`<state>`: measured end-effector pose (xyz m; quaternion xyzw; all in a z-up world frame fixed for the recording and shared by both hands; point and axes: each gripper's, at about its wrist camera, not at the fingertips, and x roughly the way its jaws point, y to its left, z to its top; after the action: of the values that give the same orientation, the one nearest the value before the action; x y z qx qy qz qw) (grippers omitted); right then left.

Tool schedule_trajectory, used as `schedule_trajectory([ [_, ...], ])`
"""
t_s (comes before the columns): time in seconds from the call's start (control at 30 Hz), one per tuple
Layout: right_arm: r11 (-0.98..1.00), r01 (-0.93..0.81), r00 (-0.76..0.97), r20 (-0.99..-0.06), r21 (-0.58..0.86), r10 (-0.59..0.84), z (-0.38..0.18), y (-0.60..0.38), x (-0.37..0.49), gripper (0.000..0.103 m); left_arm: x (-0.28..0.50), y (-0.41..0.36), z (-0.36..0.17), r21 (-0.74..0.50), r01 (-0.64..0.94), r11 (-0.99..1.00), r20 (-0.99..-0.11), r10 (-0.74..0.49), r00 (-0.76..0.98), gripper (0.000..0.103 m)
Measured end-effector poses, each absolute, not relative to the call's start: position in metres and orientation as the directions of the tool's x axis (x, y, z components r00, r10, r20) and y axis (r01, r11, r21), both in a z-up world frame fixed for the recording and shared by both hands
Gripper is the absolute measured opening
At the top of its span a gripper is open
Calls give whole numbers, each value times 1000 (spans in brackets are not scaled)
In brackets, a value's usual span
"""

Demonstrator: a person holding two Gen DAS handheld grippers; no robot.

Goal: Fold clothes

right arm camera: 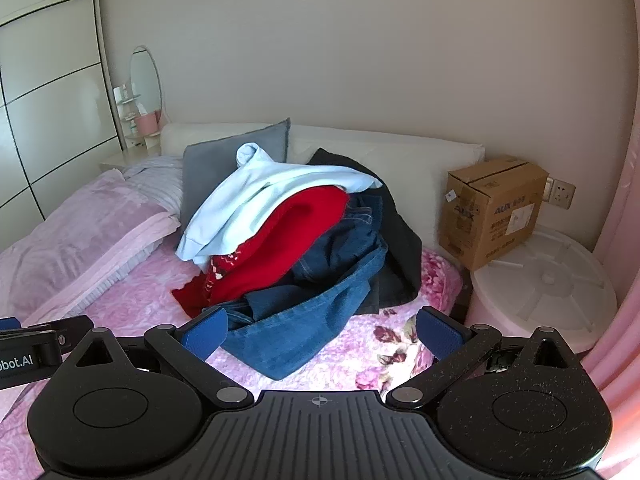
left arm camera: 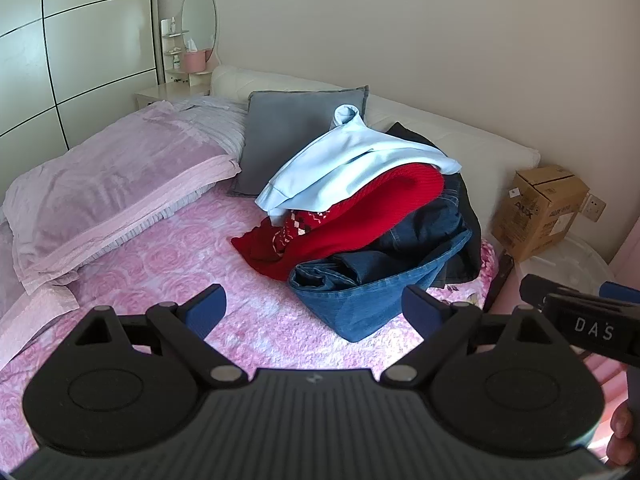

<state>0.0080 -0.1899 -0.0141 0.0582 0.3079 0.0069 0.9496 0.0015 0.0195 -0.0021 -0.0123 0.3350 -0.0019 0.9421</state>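
Observation:
A pile of clothes lies on the pink floral bed cover (left arm camera: 168, 264). On top is a light blue hoodie (left arm camera: 352, 160) (right arm camera: 272, 192), under it a red sweater (left arm camera: 360, 216) (right arm camera: 288, 240), then blue jeans (left arm camera: 372, 300) (right arm camera: 304, 332) and a dark garment (right arm camera: 400, 248) at the back. My left gripper (left arm camera: 316, 312) is open, hovering in front of the jeans with nothing between its blue pads. My right gripper (right arm camera: 320, 336) is open too, just short of the jeans' near edge. Each gripper shows at the edge of the other's view.
A grey cushion (left arm camera: 288, 136) and a folded pink quilt (left arm camera: 108, 184) lie left of the pile. A white headboard (right arm camera: 400, 156) runs behind. A cardboard box (right arm camera: 492, 208) stands on a white round tub (right arm camera: 552, 280) at the right. A wardrobe (left arm camera: 80, 40) and mirror shelf (left arm camera: 196, 28) stand far left.

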Motion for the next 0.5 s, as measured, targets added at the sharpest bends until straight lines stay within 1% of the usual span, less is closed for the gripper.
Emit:
schedule_trajectory([
  [0.5,993,36,812,-583,110,35,-17,-176,17,103,15,28,-8,-29,13,999,-630,-29,776,93],
])
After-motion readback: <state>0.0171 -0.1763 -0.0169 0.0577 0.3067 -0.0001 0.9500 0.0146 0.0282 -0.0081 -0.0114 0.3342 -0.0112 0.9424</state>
